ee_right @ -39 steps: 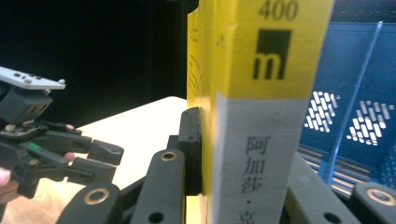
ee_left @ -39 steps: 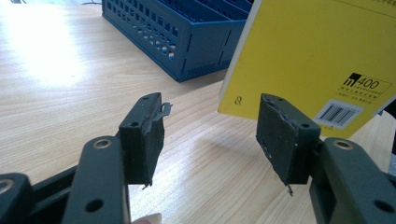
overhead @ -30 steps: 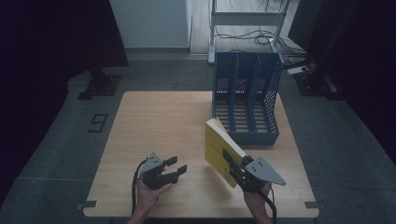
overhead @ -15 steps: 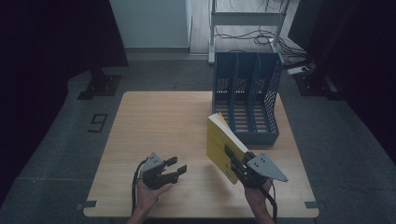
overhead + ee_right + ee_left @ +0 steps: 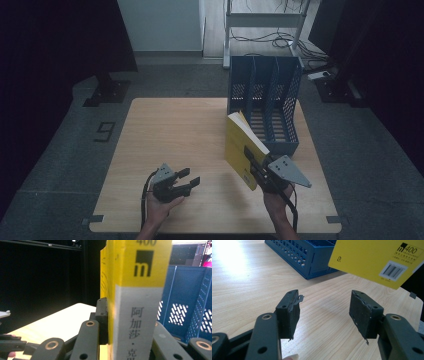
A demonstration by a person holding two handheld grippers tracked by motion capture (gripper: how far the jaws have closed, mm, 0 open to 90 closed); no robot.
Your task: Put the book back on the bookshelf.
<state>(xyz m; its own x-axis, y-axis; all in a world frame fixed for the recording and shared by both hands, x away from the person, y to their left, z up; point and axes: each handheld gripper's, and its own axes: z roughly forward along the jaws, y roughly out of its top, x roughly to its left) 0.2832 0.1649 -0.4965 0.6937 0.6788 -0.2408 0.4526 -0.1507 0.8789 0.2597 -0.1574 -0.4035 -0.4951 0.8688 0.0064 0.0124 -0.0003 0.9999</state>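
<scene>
My right gripper (image 5: 251,157) is shut on a yellow book (image 5: 238,145), held upright above the table's front right, just short of the blue file rack (image 5: 265,100). In the right gripper view the book's spine (image 5: 137,290) stands between the jaws, with black print and a white lower band. The rack (image 5: 185,302) lies right behind it. My left gripper (image 5: 189,179) hovers open and empty near the front edge, left of the book. In the left gripper view its jaws (image 5: 324,312) stand apart over bare wood, and the book's back cover (image 5: 372,257) with a barcode hangs ahead.
The wooden table (image 5: 175,130) is bare on its left and middle. The rack (image 5: 312,252) has three slots and lies at the back right. Dark floor, a stand base (image 5: 107,92) and cables surround the table.
The right gripper and the book have drifted slightly farther from the front edge, toward the rack. The left gripper has kept still.
</scene>
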